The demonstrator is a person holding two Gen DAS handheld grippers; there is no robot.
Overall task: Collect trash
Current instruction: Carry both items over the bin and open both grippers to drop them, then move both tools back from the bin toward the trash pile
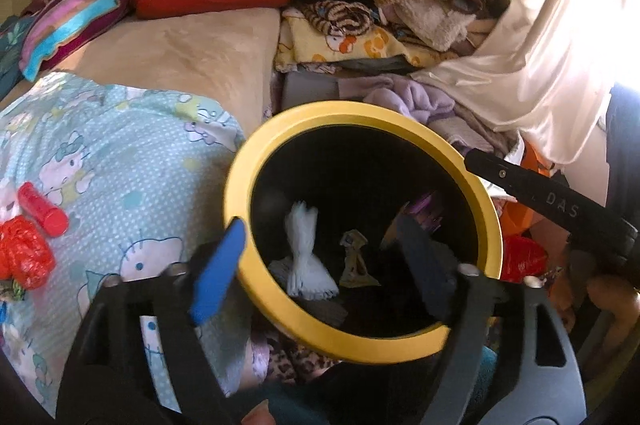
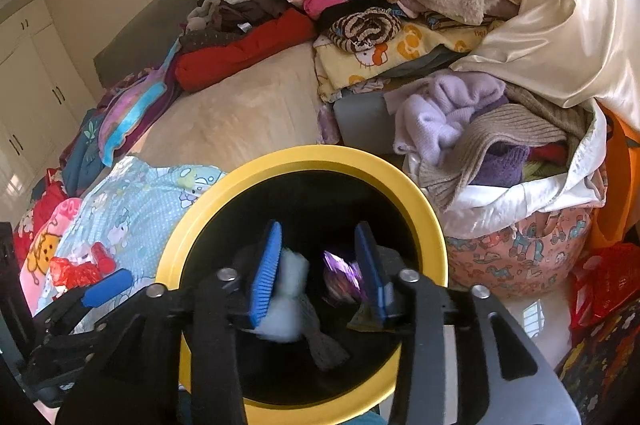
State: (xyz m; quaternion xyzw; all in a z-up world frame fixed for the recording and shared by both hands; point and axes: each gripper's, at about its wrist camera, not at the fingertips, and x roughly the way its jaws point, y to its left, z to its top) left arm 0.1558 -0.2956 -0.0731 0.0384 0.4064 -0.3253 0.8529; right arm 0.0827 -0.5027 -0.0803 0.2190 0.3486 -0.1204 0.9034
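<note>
**Over the bin, jaws apart: a drop looks just made**

The right gripper (image 2: pixel 316 273) hangs right above the yellow-rimmed bin (image 2: pixel 400 185), centre of the right wrist view, its blue pads (image 2: pixel 266 273) spread with nothing between them. Down inside lie a white tissue wad (image 2: pixel 290 289) and a purple wrapper (image 2: pixel 340 273) (the dark bin floor swallows the detail, so whether they sit flat I can't say).

The left gripper (image 1: pixel 320 257) straddles the near rim of that bin (image 1: pixel 236 185) in the left wrist view, fingers spread wide, one pad (image 1: pixel 218 265) outside the yellow ring, the other inside. It seems to be steadying or carrying the bin, though a firm clamp isn't visible.

My read: one deposit done, more to fetch. At the left edge of the left view, on the Hello Kitty sheet (image 1: pixel 120 165), wait a red tube (image 1: pixel 42 209) and a crumpled red bag (image 1: pixel 24 253). The next move calls for swinging the open right gripper left to those.

The left view alone shows a small tan scrap (image 1: pixel 354 259) in the bin; the right view alone shows the wardrobe (image 2: pixel 36 73) at upper left and a red bag (image 2: pixel 604 277) on the floor at right.
</note>
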